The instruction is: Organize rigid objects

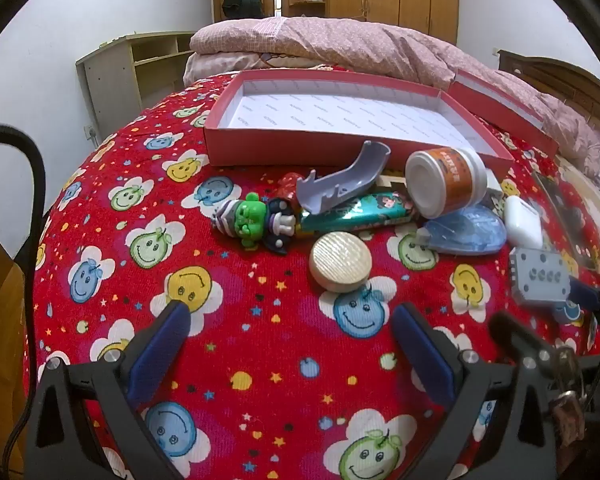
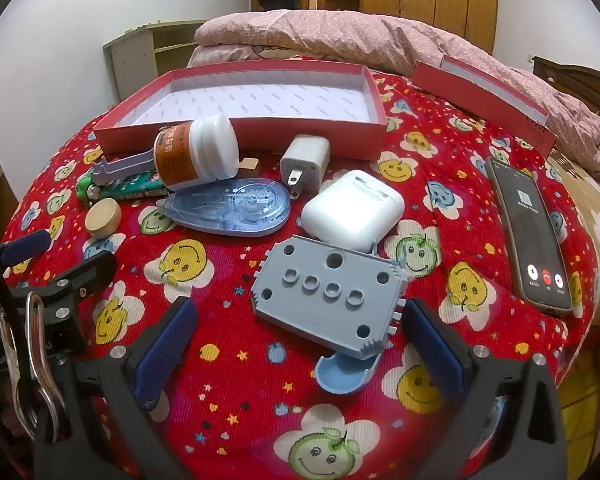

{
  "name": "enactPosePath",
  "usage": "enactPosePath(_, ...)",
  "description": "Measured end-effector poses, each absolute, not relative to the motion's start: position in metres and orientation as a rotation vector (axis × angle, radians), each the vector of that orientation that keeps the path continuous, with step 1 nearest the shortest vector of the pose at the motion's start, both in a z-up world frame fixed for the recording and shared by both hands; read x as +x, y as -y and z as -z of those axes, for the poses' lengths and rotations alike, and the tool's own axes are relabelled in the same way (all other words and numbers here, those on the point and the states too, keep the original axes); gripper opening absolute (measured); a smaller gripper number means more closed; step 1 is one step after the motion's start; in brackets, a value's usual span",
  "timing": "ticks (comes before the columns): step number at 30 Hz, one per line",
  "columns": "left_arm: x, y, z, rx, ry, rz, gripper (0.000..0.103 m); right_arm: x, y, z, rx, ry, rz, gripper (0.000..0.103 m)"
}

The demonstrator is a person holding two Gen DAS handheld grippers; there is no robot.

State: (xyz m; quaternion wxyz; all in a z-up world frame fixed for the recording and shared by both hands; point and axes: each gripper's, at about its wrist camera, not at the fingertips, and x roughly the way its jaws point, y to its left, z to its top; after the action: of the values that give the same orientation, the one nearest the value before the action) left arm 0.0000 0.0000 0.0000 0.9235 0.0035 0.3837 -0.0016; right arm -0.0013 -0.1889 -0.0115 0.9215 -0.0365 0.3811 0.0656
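Observation:
A pile of small objects lies on the red smiley bedspread before an open red box (image 1: 300, 144) (image 2: 240, 136). My left gripper (image 1: 290, 328) is open and empty, just short of a round wooden disc (image 1: 340, 262) (image 2: 103, 217). Beyond the disc lie a green toy figure (image 1: 246, 218), a green tube (image 1: 360, 210), a purple plastic piece (image 1: 348, 180) and an orange jar (image 1: 448, 182) (image 2: 192, 156). My right gripper (image 2: 300, 320) is open, its fingers on either side of a grey plate with holes (image 2: 324, 296) (image 1: 540, 276).
A blue correction tape (image 2: 236, 208) (image 1: 464, 232), white charger (image 2: 304, 164), white earbud case (image 2: 352, 208) (image 1: 522, 220) and blue cap (image 2: 344, 374) lie around the plate. A phone (image 2: 528, 236) lies right. The box lid (image 2: 484, 96) and a pink quilt (image 1: 340, 44) are behind.

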Motion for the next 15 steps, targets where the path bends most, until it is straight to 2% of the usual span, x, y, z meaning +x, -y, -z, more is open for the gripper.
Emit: enactPosePath(15,0.0029,-0.0041,-0.0080,-0.001,-0.799,0.030,0.101,-0.0029,0.1903,0.0123,-0.070,-0.770,-0.138,0.103)
